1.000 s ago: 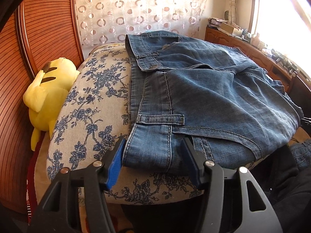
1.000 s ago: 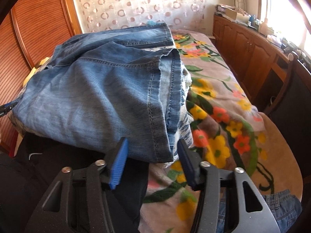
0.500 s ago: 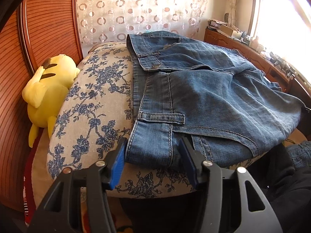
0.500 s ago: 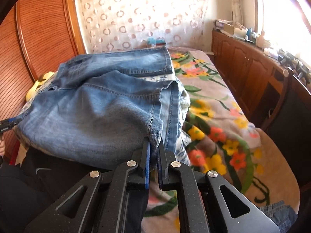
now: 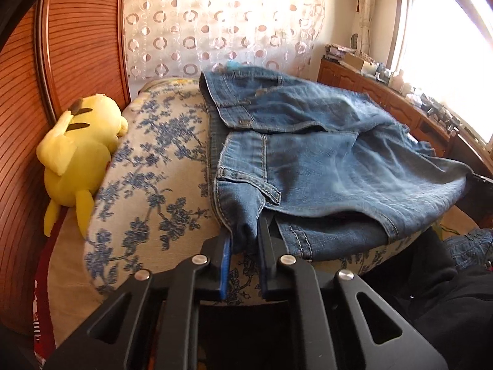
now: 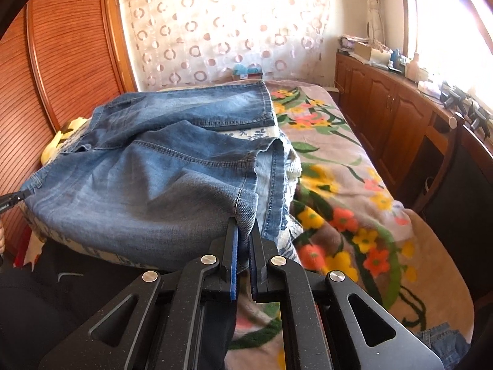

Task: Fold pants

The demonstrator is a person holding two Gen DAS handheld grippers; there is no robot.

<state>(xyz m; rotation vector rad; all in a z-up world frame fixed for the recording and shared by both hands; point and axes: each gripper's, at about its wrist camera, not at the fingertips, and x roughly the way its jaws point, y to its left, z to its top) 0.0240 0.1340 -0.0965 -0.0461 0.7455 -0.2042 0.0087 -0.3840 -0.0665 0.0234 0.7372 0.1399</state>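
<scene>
Left wrist view: the left gripper (image 5: 243,240) is closing, its jaws pinching the near waistband corner of the blue denim pants (image 5: 323,166), which spread ahead over a blue-flowered cushion (image 5: 148,191). The right gripper (image 6: 243,240) is clamped on the pants' near hem corner.

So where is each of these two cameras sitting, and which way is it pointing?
Left wrist view: on the left gripper, looking along its fingers at the jeans waistband end, a blue-flowered cushion and a yellow plush toy; its jaws are closing on denim.
Right wrist view: on the right gripper, shut on the jeans' hem corner, facing the floral blanket and wooden cabinets.
Shared: the same jeans, the circle-patterned curtain; the person's dark clothing shows in both.
</scene>
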